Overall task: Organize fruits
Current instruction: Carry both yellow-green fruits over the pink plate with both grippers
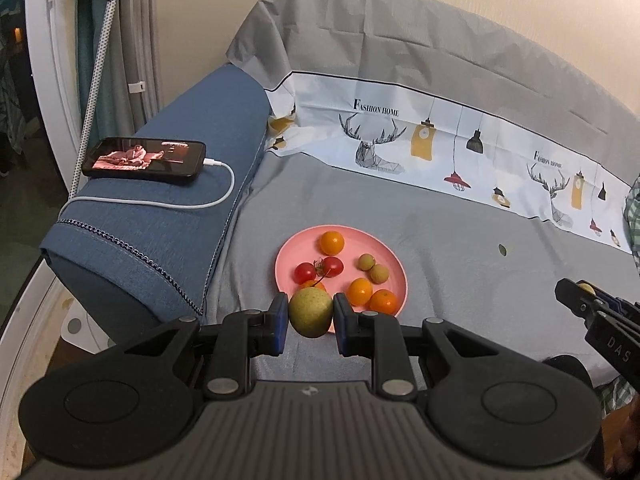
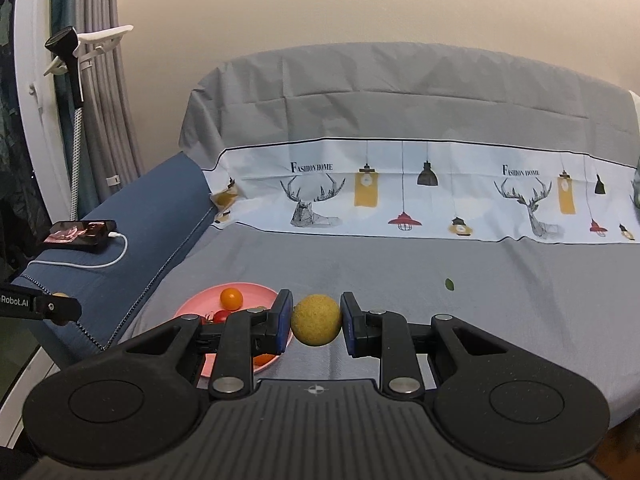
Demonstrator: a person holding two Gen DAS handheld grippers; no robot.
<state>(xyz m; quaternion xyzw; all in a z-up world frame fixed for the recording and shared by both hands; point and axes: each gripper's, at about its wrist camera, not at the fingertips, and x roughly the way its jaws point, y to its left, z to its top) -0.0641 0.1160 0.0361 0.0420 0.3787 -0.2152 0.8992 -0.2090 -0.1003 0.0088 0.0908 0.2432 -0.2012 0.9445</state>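
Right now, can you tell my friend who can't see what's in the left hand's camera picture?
The left gripper holds a yellow-green pear at the near edge of a pink plate on a grey-covered sofa. The plate holds oranges, tomatoes and small pale fruits. A phone charges on the blue armrest, and the right gripper shows at right.

Plate (image 1: 394, 266) on sofa seat (image 1: 460, 232) just R of armrest (image 1: 168, 216), w/ phone (image 1: 144, 159) + cable (image 1: 192, 205) on armrest; tomatoes (image 1: 318, 269) in plate ctr, oranges (image 1: 370, 296) toward front, printed cloth strip (image 1: 440, 136) behind along backrest.
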